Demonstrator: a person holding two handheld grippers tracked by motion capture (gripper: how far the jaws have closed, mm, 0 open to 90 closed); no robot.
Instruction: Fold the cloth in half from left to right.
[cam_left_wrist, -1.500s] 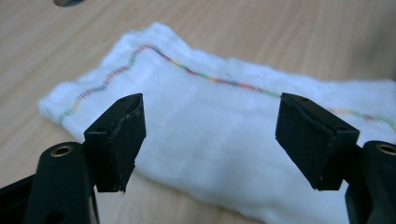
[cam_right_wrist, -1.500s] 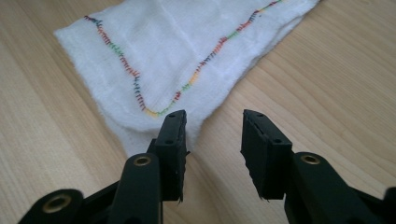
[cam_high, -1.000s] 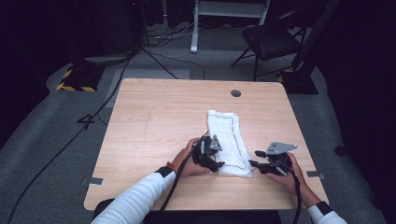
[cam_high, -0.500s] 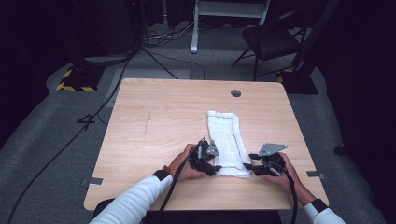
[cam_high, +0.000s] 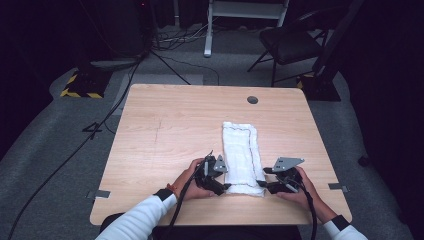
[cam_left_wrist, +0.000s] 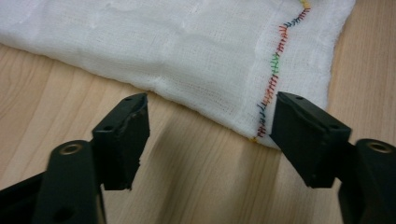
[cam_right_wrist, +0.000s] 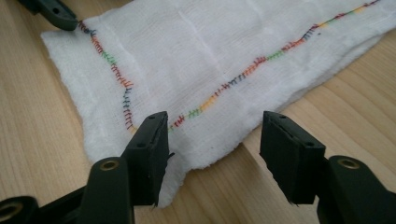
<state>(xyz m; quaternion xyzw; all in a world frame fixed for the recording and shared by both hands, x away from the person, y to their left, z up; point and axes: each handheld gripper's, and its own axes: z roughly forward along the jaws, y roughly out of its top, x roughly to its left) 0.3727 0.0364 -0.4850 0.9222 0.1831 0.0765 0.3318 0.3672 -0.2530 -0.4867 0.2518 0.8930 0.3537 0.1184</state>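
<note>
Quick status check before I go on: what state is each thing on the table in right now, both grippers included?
White cloth: folded into a long strip, lying flat on the table, not held.
Left gripper: jaws open at the cloth's near left corner, just been opening, nothing pinched between them.
Right gripper: jaws open over the cloth's near right corner, just been opening, pads not pressing it.
Table: level, carrying the cloth.

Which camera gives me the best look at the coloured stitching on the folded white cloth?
The right gripper view: the coloured stitching runs across the folded white cloth and turns a corner. The left gripper view shows one short run near the cloth's edge. The high view shows a faint dark line.
</note>
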